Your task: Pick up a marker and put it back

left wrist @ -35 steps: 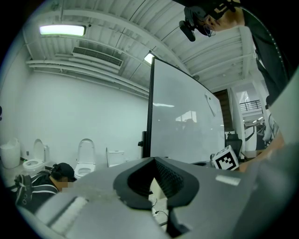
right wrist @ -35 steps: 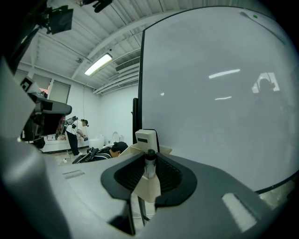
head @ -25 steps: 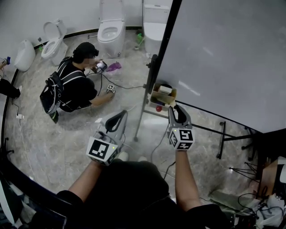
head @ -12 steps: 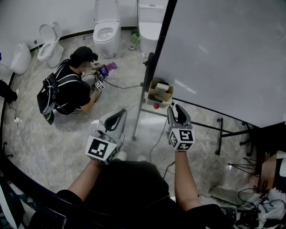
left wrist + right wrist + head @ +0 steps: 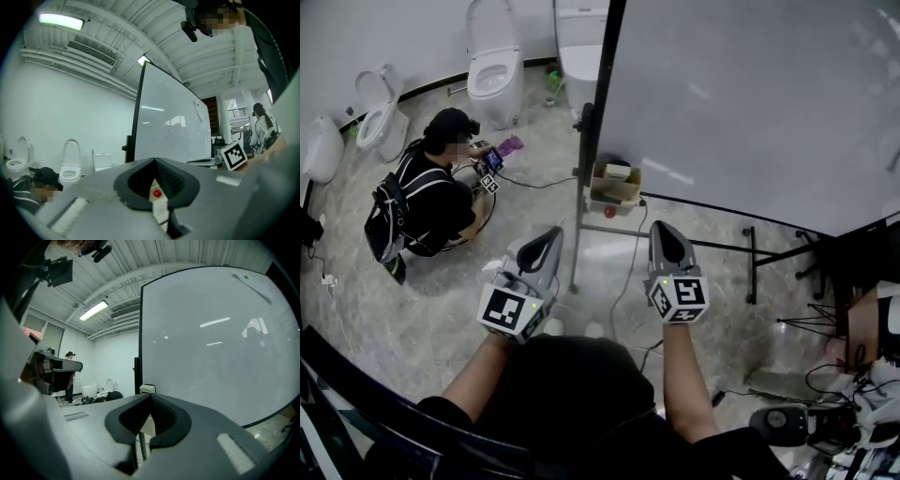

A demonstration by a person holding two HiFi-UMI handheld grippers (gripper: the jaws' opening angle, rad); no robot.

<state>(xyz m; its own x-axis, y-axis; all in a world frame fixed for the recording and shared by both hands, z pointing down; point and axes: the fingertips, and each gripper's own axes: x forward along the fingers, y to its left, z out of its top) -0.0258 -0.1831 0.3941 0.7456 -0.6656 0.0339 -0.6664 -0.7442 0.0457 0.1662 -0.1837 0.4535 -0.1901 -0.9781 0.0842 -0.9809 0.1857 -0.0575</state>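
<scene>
No marker can be made out in any view. A large whiteboard (image 5: 750, 103) on a black stand fills the upper right, and a cardboard box (image 5: 614, 185) sits on its low tray. My left gripper (image 5: 553, 233) is held over the floor, short of the stand's post, jaws shut and empty. My right gripper (image 5: 662, 229) hangs just below the tray, also shut on nothing. In the left gripper view the whiteboard (image 5: 168, 131) stands ahead, and a small red object (image 5: 157, 193) shows past the closed jaws. In the right gripper view the whiteboard (image 5: 220, 343) is close ahead.
A person (image 5: 427, 192) crouches on the marble floor at the left with a device and cables. Toilets (image 5: 492, 70) line the back wall. The stand's black legs (image 5: 750, 267) spread over the floor, and cables and gear (image 5: 797, 422) lie at the bottom right.
My view has swung so the whiteboard and box sit further left and nearer. The right gripper's jaws, apart earlier, have come together. The left gripper has barely moved.
</scene>
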